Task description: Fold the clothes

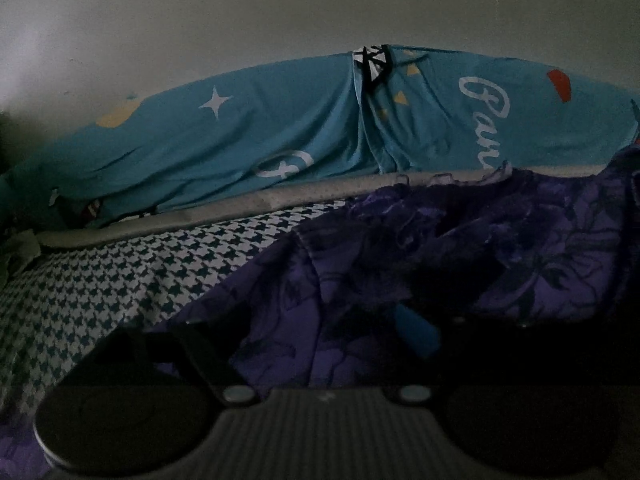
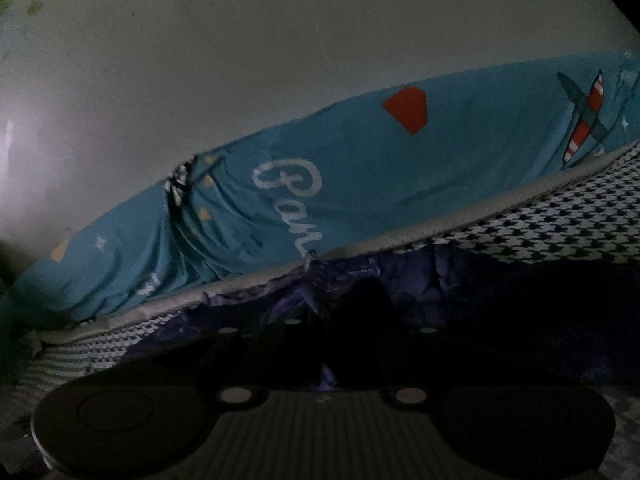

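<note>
A purple floral garment (image 1: pixel 400 248) lies crumpled on the houndstooth bed sheet (image 1: pixel 100 280). In the dim left wrist view my left gripper (image 1: pixel 320 332) hangs low over it with its dark fingers (image 1: pixel 168 344) spread wide. The cloth lies under the gap, with nothing pinched. A small blue piece (image 1: pixel 416 332) shows by the right-hand finger; I cannot tell what it is. In the right wrist view my right gripper (image 2: pixel 340 304) has its fingers together, shut on the garment (image 2: pixel 408 276). A sliver of purple shows between them.
Blue printed pillows (image 1: pixel 280 132) (image 2: pixel 400 180) lie along the pale wall (image 1: pixel 320 8) behind the bed. A grey padded edge (image 1: pixel 200 212) runs between the pillows and the sheet. Bare houndstooth sheet (image 2: pixel 560 224) shows to the left of the garment and to its right.
</note>
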The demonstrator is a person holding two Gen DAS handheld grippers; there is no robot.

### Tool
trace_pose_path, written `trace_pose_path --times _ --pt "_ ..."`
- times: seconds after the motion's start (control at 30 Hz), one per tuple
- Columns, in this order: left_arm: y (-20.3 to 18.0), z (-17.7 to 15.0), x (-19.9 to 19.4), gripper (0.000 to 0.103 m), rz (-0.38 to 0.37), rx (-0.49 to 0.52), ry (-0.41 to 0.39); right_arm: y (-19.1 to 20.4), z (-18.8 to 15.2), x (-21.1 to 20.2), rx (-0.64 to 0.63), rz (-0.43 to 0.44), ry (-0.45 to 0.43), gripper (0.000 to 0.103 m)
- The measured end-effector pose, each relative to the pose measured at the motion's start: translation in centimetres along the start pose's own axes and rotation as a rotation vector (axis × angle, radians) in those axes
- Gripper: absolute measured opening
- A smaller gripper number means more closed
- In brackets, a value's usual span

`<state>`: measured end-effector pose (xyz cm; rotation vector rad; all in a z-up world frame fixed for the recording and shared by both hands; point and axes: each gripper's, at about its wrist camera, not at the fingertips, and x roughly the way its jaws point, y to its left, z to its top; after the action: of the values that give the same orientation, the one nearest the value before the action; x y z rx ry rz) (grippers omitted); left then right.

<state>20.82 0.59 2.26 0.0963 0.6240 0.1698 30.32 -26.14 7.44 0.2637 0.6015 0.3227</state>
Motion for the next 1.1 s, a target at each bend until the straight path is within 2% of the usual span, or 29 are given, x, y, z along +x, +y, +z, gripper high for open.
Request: trace_pose_path --times 0.2,0.33,0.4,0.47,0.53,0.63,0.77,1.1 --pt "0.0 0.6 1.5 0.085 0.0 -0.003 0.012 -0.1 -0.3 3.5 0.003 -0.019 0.069 0.008" --pt "0.0 0.7 2.4 0.087 0.01 -0.004 0.02 -1.0 -0.1 4.3 0.042 -0.019 0.109 0.014" --pt "0.0 0.8 2.7 0.092 0.016 -0.012 0.026 -1.4 0.6 3.7 0.069 -0.003 0.096 0.025" --pt "0.1 0.7 2.9 0.093 0.024 -0.018 0.03 -1.9 1.5 2.4 0.092 0.012 0.047 0.053" --pt "0.0 0.7 3.0 0.093 0.029 -0.015 0.027 -2.3 2.1 0.7 0.098 0.002 -0.002 0.061" --pt "-0.3 0.6 2.9 0.094 0.043 -0.008 0.021 -2.8 2.7 -1.9 0.088 -0.017 -0.042 0.061" --pt "0.0 0.9 2.2 0.094 0.036 -0.027 0.014 -3.3 1.8 -5.0 0.117 0.008 -0.026 0.061" --pt "1.1 1.6 -3.2 0.099 -0.005 -0.055 -0.059 -1.3 -2.4 -7.1 0.155 0.136 0.14 0.057"
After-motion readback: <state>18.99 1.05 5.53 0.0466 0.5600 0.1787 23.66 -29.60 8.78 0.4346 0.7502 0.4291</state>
